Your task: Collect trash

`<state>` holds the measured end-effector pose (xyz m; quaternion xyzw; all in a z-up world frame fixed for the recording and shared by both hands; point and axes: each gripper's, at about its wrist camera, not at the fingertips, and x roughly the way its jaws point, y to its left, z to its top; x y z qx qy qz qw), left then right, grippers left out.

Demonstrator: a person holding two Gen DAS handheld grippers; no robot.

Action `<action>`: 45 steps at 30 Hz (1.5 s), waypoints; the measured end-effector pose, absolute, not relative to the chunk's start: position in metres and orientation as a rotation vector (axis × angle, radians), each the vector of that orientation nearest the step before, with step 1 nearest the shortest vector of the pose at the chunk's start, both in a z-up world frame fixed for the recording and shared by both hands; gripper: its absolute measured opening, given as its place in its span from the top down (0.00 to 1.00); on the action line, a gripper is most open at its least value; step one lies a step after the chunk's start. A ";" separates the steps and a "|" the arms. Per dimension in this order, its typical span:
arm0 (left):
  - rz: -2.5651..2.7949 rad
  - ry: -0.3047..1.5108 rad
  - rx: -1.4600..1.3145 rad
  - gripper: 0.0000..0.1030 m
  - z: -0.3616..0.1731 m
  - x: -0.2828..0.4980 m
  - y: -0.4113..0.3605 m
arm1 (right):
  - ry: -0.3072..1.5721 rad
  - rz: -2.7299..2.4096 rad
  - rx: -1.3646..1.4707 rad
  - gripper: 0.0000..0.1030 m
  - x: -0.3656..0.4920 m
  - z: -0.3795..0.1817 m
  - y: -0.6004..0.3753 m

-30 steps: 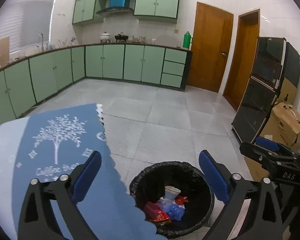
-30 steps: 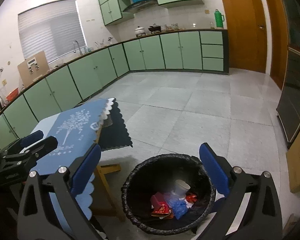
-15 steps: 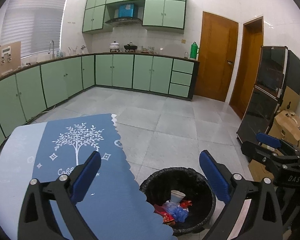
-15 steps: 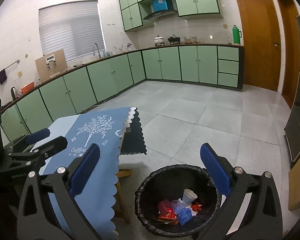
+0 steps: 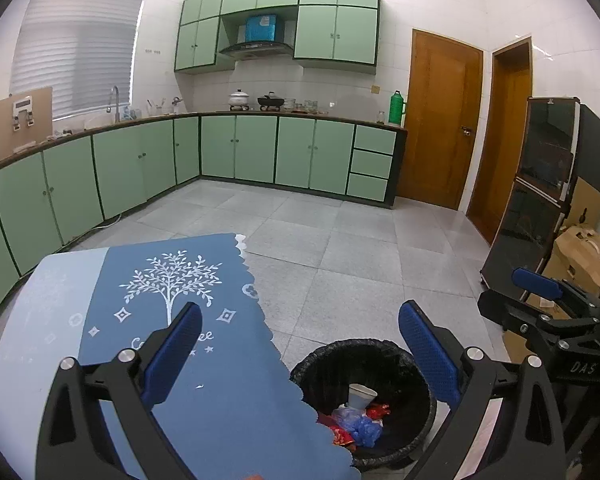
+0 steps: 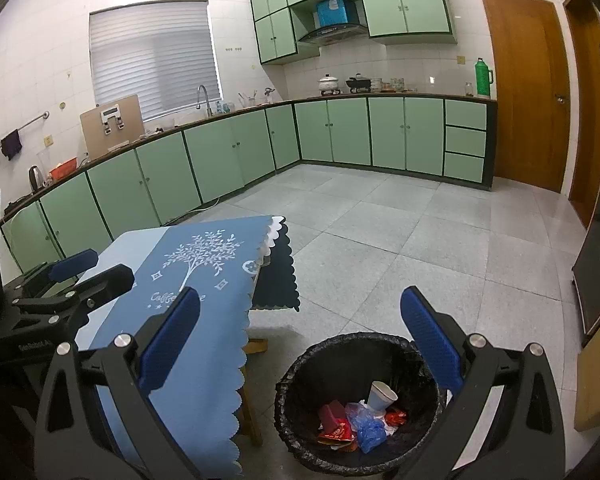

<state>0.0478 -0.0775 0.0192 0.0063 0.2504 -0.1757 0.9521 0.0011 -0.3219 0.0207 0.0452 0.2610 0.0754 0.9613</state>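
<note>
**Both tongs empty above the bin**

Far left, my left gripper [image 5: 300,348] hangs over the blue tablecloth with the white tree print [image 5: 188,320], its blue-padded fingers [image 5: 172,356] spread wide apart with nothing between them. The cloth's scalloped edge runs down to the right, and there's a tiny white scrap [image 5: 199,386] lying on it near my left finger.

Moving right, just beside the table on the grey tiled floor [image 6: 400,240] stands the round bin with the black plastic liner [image 6: 296,384]. Inside it lies the collected trash: a white paper cup [image 6: 382,395] tipped on its side, a crumpled blue plastic bag [image 6: 366,426] and red snack wrappers [image 6: 334,428], all bunched together at the bottom.

Over that bin sits my right gripper [image 6: 300,344], fingers [image 6: 430,344] likewise wide apart and holding nothing.

Further right, orange-brown wooden doors [image 5: 440,120] close off the far wall past the green kitchen cabinets [image 5: 260,148].
</note>
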 end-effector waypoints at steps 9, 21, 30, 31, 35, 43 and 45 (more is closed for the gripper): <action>-0.348 0.506 0.013 0.06 0.019 0.048 -0.075 | 0.532 0.159 0.085 0.05 0.001 0.022 -0.317; -0.341 0.503 0.012 0.06 0.019 0.048 -0.072 | 0.532 0.171 0.076 0.05 0.005 0.021 -0.312; -0.336 0.498 0.015 0.06 0.020 0.047 -0.071 | 0.532 0.177 0.073 0.05 0.005 0.020 -0.310; -0.337 0.497 0.015 0.06 0.020 0.047 -0.071 | 0.531 0.177 0.074 0.05 0.005 0.020 -0.310; -0.335 0.496 0.015 0.06 0.020 0.046 -0.072 | 0.531 0.177 0.074 0.05 0.005 0.020 -0.310; -0.335 0.498 0.013 0.06 0.019 0.046 -0.071 | 0.536 0.178 0.075 0.05 0.006 0.021 -0.311; -0.335 0.500 0.015 0.06 0.019 0.047 -0.072 | 0.536 0.179 0.075 0.05 0.006 0.021 -0.311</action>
